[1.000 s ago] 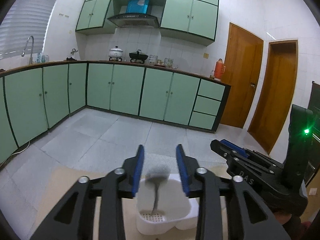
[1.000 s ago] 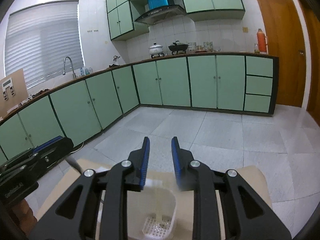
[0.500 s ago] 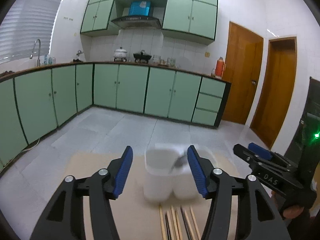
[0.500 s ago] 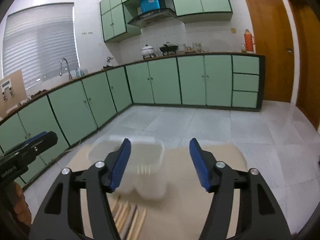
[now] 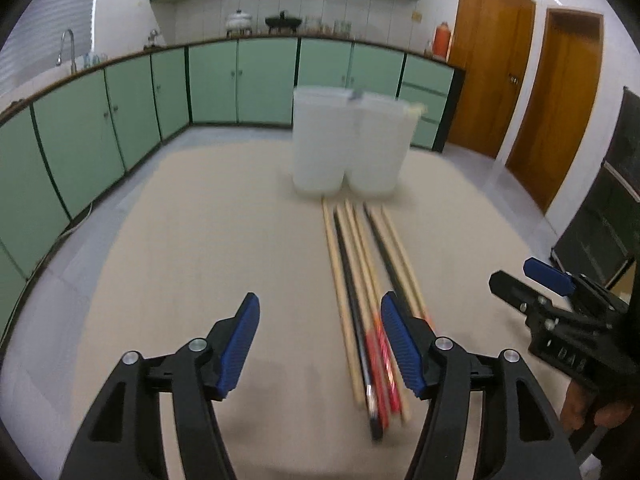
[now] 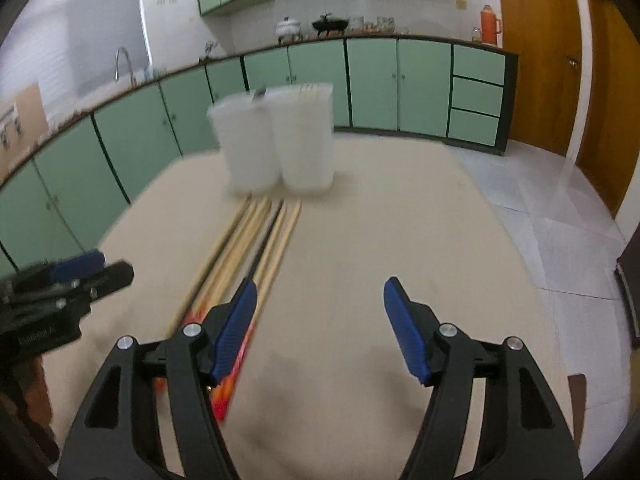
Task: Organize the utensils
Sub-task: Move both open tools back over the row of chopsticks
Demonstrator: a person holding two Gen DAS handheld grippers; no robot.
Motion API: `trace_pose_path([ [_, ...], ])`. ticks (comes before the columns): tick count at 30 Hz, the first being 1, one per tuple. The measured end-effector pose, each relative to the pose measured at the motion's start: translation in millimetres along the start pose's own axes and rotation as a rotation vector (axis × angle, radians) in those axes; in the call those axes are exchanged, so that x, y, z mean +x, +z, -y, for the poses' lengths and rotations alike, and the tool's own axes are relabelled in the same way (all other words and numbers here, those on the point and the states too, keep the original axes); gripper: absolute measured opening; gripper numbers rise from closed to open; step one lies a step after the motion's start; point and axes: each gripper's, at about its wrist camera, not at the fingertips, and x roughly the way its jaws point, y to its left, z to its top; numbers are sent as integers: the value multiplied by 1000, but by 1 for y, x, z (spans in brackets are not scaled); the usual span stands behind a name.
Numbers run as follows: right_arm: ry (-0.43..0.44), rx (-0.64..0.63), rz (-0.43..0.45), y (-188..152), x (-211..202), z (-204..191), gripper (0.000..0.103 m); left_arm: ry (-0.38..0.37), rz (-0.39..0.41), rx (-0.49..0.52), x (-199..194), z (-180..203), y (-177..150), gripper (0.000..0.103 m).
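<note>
Green cabinets (image 5: 240,80) — two wooden doors (image 5: 492,60) — tiled floor (image 6: 560,224).

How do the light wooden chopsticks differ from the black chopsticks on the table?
The light wooden chopsticks are pale tan, while the black chopsticks are dark. The wooden ones are more numerous; I see only about two black ones. All lie flat, side by side, pointing toward the white utensil holder on the beige table.

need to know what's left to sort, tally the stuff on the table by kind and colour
light wooden chopsticks: about 5 (blurred)
dark chopsticks: 2
white utensil holder: 1
total: about 8
</note>
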Motion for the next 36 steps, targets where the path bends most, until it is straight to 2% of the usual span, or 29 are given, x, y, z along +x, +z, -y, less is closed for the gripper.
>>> trace_pose_path([
  [9,36,-32,-77,-52,-12,-30,64,30,-62,20,1,0,-44,63],
  [19,40,-61,-121,-58,-8,-39,64,19,-87,14,2,-1,-56,63],
  [28,-25,-24,-122,-56,-3,-22,64,11,-103,2,5,-2,-59,63],
  [36,24,-39,-114,-56,-4,-30,64,13,-102,13,-1,0,-60,64],
])
